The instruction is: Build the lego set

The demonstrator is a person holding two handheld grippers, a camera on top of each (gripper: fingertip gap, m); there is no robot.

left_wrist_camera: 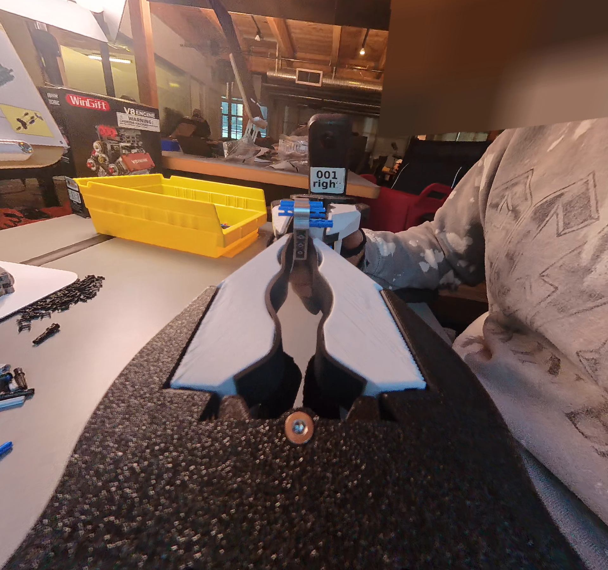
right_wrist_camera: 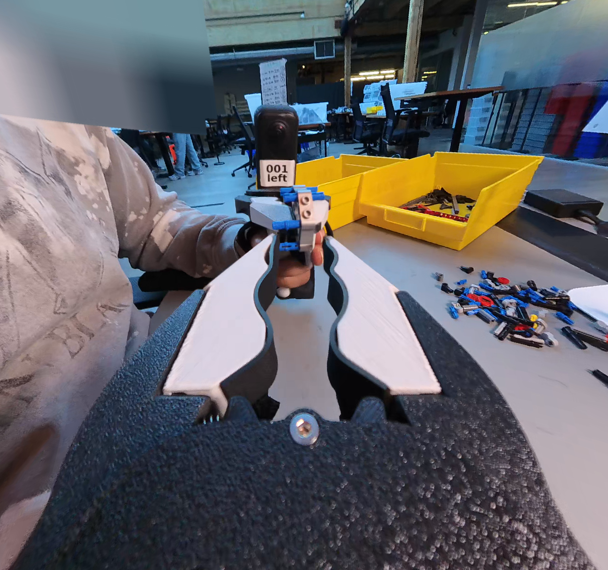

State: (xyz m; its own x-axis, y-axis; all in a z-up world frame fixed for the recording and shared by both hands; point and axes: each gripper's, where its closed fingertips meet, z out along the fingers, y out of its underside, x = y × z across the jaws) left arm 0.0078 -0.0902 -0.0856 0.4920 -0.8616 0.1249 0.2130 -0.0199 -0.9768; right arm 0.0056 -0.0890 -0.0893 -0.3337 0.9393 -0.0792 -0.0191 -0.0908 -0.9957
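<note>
Both tongs meet in mid-air above the bench [right_wrist_camera: 411,277] on one small build: a grey beam with blue pins [left_wrist_camera: 302,221] pushed through it. The left tongs [left_wrist_camera: 300,251] are clamped on the beam's lower end, tips nearly together. The right tongs [right_wrist_camera: 297,244] are wider apart, with the beam and a blue pin between the tips; whether they grip it I cannot tell.

The assembly already carries several blue pins. Many loose parts lie unused: a pile of mixed pieces [right_wrist_camera: 513,307] on the bench and black pins [left_wrist_camera: 65,294] beside a white sheet [left_wrist_camera: 36,284]. Yellow bins [right_wrist_camera: 460,198] stand behind.

The two tools face each other, held level in front of the person's chest, a hand [right_wrist_camera: 296,267] wrapped around the left handle.
</note>
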